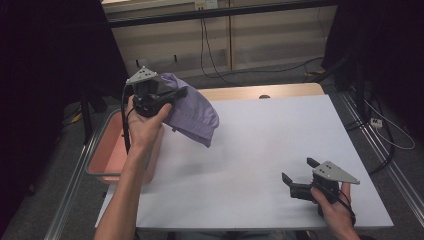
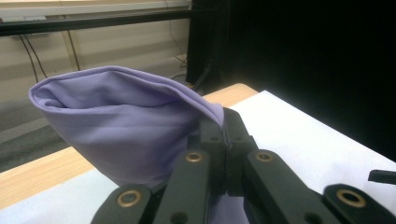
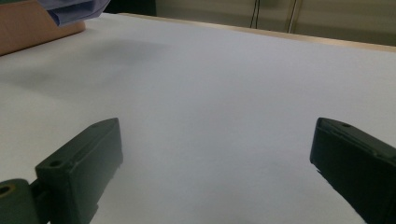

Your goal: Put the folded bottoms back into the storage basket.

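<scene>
Where the table's near right corner lies, the right hand [image 1: 334, 210] holds the right gripper [image 1: 299, 175] low over the white sheet [image 1: 260, 150], its jaws spread wide with nothing between them. Seen from the right gripper view, the two black jaws stand well apart over bare white sheet.

Farther in, along the left edge, a pink bin [image 1: 102, 155] sits beside the table, its rim against the sheet's left side. The person's left forearm reaches up over the bin's near corner.

Above the far left corner of the sheet, the left hand [image 1: 145, 125] lifts the left gripper [image 1: 177, 94] clear of the table. Its jaws are pinched tight on a fold of purple cloth [image 1: 192, 112], and the cloth hangs from them in the air, drooping toward the sheet without touching it as far as I can tell. From the left gripper view, the cloth [image 2: 121, 126] bulges out to the left of the closed jaws.

Beyond the sheet, a strip of wooden tabletop [image 1: 260, 91] shows at the far edge, with cables on the floor behind.
</scene>
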Available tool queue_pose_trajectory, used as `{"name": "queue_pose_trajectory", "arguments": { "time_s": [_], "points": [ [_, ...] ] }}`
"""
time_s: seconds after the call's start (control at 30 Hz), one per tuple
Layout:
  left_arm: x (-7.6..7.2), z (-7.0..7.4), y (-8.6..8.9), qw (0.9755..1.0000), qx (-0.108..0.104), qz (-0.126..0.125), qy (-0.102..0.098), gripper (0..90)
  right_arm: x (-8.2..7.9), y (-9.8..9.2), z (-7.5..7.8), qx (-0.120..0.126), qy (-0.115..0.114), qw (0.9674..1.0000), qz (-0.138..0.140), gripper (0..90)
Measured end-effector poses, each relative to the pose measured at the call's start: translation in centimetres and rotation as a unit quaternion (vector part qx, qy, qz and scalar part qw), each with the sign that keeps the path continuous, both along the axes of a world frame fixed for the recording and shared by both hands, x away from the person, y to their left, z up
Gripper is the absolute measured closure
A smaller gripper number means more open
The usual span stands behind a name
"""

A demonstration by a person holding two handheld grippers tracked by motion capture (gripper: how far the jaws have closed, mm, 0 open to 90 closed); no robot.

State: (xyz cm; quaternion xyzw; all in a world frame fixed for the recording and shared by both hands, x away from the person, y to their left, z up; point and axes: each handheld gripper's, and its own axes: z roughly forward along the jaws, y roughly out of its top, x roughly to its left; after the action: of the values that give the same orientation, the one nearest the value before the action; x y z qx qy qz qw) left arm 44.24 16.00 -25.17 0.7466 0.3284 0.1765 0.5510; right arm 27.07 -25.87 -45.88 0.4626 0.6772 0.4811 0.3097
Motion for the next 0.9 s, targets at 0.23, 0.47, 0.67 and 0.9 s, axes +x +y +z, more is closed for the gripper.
{"name": "queue_pose_trajectory", "arguments": {
  "time_s": [0.23,0.47,0.67,0.9],
  "points": [
    [-0.2,0.5,0.7,1.0000,-0.004,0.007,-0.005,89.8,0.0,0.0,0.0,0.000,0.000,1.0000,0.001,2.1],
    [-0.5,1.1,1.6,0.9997,-0.001,0.019,-0.013,89.7,0.0,0.0,0.0,0.000,0.000,1.0000,0.001,2.1],
    [-0.6,1.4,2.3,0.9995,-0.005,0.027,-0.014,89.7,0.0,0.0,0.0,0.000,0.000,1.0000,0.001,2.1],
    [-0.8,2.0,3.7,0.9991,-0.007,0.039,-0.017,89.8,0.0,0.1,0.0,0.000,0.001,1.0000,0.001,2.1]
  ]
}}
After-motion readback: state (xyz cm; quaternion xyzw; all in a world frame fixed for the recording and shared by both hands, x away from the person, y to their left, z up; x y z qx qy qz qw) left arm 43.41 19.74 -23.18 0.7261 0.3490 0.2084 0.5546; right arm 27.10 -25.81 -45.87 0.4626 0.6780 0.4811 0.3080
